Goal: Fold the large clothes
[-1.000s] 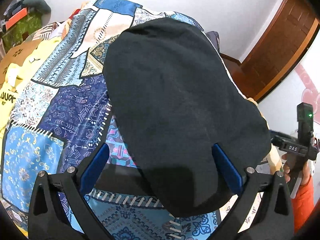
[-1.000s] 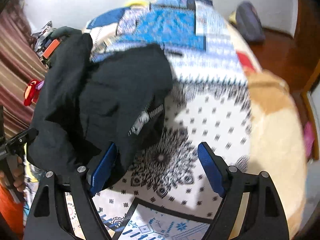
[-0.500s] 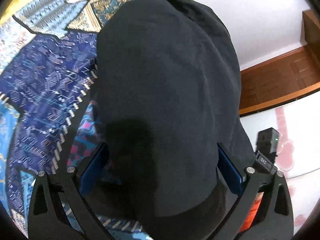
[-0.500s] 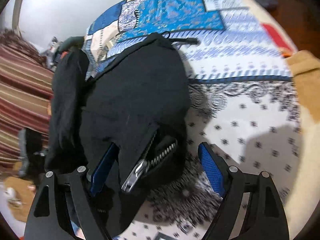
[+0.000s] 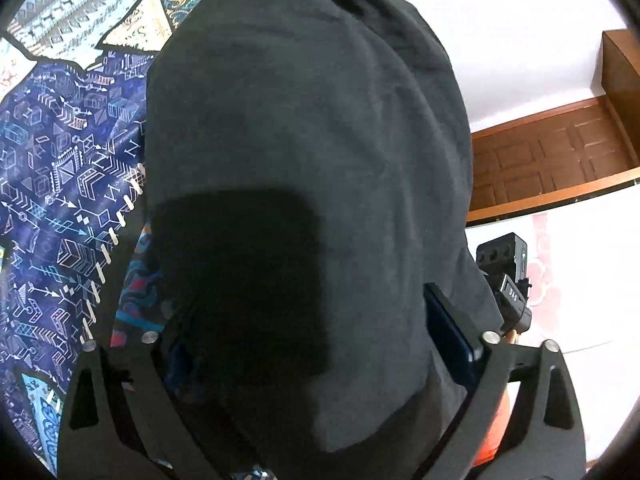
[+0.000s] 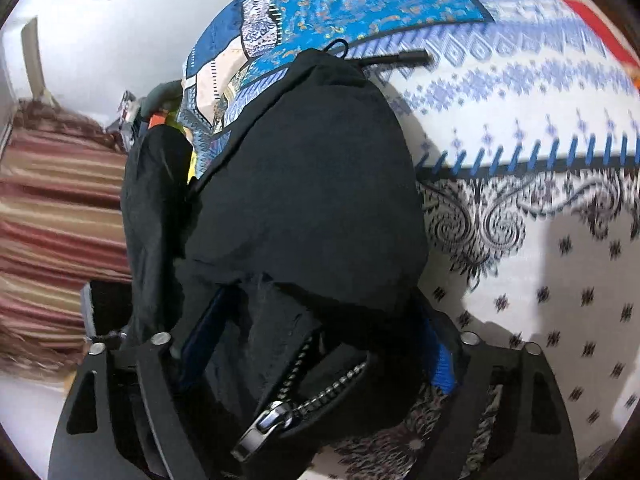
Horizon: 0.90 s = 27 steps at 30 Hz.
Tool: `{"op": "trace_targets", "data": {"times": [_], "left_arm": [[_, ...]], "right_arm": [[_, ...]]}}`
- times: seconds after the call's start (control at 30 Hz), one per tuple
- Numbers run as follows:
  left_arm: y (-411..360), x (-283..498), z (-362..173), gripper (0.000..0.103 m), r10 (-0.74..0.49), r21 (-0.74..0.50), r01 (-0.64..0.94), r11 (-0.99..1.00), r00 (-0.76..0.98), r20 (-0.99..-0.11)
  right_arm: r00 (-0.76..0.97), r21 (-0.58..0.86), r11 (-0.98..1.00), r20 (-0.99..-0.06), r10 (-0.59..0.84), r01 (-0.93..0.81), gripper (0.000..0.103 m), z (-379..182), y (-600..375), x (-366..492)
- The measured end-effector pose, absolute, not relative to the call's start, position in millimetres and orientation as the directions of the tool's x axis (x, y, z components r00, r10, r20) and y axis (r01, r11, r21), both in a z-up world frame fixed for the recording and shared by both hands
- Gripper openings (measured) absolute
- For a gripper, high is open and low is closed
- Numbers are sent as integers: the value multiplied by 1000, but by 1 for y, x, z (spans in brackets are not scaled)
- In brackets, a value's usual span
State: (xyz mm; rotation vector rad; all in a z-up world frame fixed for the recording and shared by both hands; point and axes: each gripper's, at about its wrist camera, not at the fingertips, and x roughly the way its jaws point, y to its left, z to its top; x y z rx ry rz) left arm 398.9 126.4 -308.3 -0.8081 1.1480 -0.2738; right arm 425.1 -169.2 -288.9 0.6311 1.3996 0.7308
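Observation:
A large black zip jacket [image 5: 312, 168] lies on a patterned bedspread [image 5: 60, 168] and fills most of the left wrist view. My left gripper [image 5: 316, 344] is open, its blue-padded fingers [image 5: 448, 328] straddling the jacket's near edge. In the right wrist view the same jacket [image 6: 316, 176] shows its metal zipper [image 6: 288, 408] near the camera. My right gripper [image 6: 316, 352] is open, with the zipper edge bunched between its fingers [image 6: 442, 364]. The right gripper's body also shows in the left wrist view [image 5: 508, 284].
The bedspread [image 6: 540, 240] spreads to the right with blue and white patterns. A striped curtain [image 6: 52, 216] hangs at the left. A wooden door [image 5: 552, 160] and white wall stand behind the bed. A black drawcord [image 6: 396, 58] lies past the jacket's far end.
Both grippers have moved forward and down onto the jacket. The cloth now sits between the fingers of each. Both stay open.

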Motion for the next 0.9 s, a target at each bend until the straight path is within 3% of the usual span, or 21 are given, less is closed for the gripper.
{"op": "trace_targets", "data": {"times": [0.17,0.27,0.7,0.9], "left_arm": [[112,390,-282,79,-499,-613,-142,777,455,-737],[102,380,-256,75,-457,-557,-87,826,475,-752],[179,382,-142,70,-471,-563,41,826,601,-646],[253,405,-126,70,-473,-560,70,825,628,-618]], "right_arm": [[24,759,645,-646,763,-82,43,-271,-173,414],[21,735,671,-673,740,-94,35,-260,-167,409],[145,691,678,-666,732,-252,32,-149,-103,408],[177,666,681,-663,728,-304,32,-127,-35,424]]}}
